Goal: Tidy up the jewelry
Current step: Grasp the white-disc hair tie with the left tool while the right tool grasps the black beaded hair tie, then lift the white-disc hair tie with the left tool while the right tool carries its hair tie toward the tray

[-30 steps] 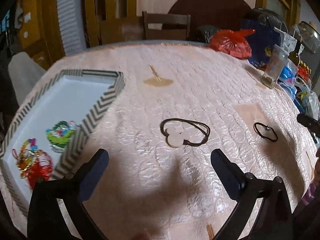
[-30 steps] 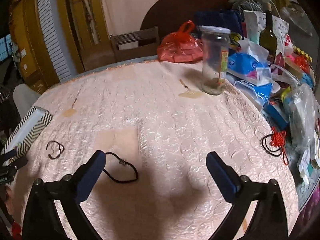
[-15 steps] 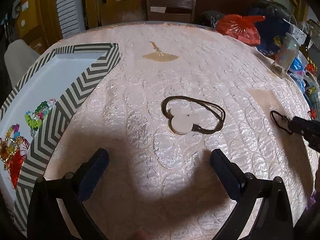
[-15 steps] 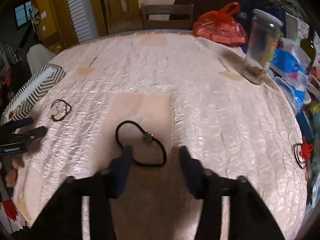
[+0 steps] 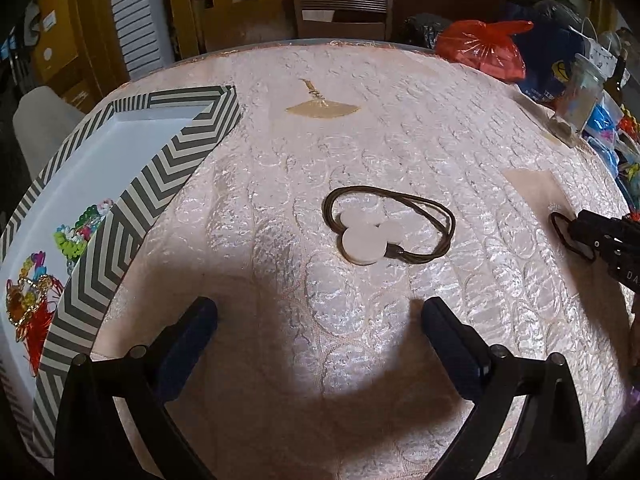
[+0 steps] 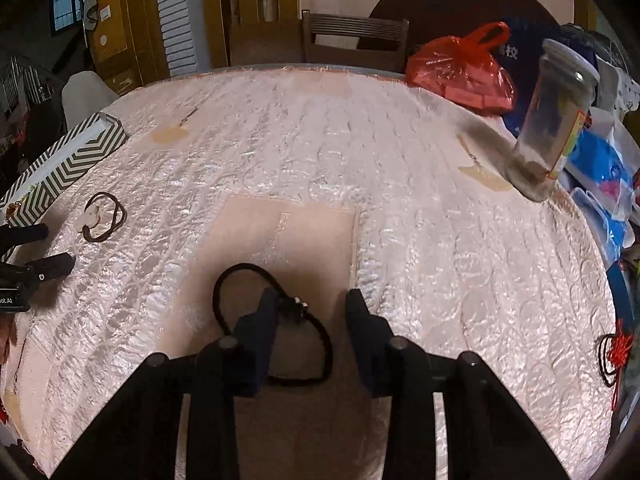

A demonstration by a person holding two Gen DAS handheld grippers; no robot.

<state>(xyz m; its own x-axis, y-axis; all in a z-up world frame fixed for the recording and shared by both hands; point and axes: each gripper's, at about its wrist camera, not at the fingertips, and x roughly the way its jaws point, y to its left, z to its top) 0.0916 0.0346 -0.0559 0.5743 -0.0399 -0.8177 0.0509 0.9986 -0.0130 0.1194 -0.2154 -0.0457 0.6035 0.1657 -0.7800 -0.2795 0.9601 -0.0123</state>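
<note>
The right tool [image 6: 308, 304] is closing, its jaws straddling the clasp side of the black cord bracelet [image 6: 276, 328], pads not yet pressing. The bracelet's loop runs from 10 to 5 o'clock on the surface [image 6: 440, 260]. The left tool [image 5: 320, 320] gapes empty; the brown cord necklace [image 5: 384, 228] lies at its 12 o'clock, the chevron tray [image 5: 132, 208] at 10.

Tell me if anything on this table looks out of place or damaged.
Nothing looks damaged or spilled. Loose jewelry still lies outside the chevron tray: the brown cord necklace with white discs, the black cord bracelet and a red-knot cord near the table's cluttered edge.
</note>
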